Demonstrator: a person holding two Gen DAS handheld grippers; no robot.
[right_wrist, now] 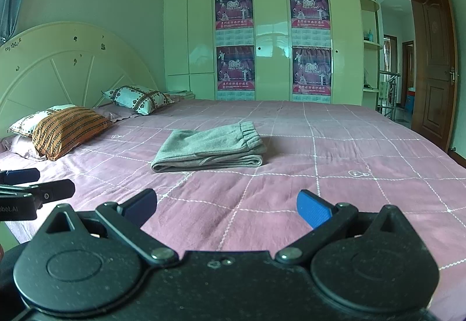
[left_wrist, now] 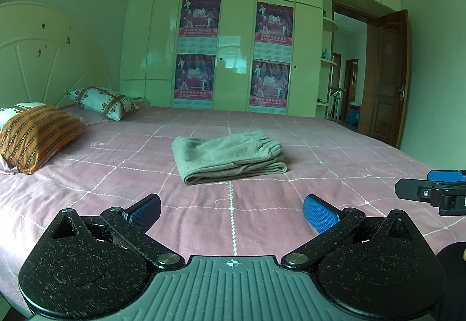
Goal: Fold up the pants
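Note:
Grey pants (left_wrist: 230, 156) lie folded into a compact stack in the middle of the pink checked bed, the elastic waistband on top at the far right; they also show in the right wrist view (right_wrist: 209, 150). My left gripper (left_wrist: 231, 211) is open and empty, held above the bed's near part, well short of the pants. My right gripper (right_wrist: 227, 206) is open and empty too, also short of the pants. The right gripper's fingers (left_wrist: 431, 190) show at the right edge of the left wrist view; the left gripper's fingers (right_wrist: 32, 187) show at the left edge of the right wrist view.
The pink bed sheet (left_wrist: 320, 169) spreads around the pants. An orange striped pillow (left_wrist: 35, 136) and a white patterned pillow (left_wrist: 102, 101) lie by the headboard (left_wrist: 43, 53) at the left. A white wardrobe (left_wrist: 233, 44) stands behind; an open brown door (left_wrist: 387, 79) is at the right.

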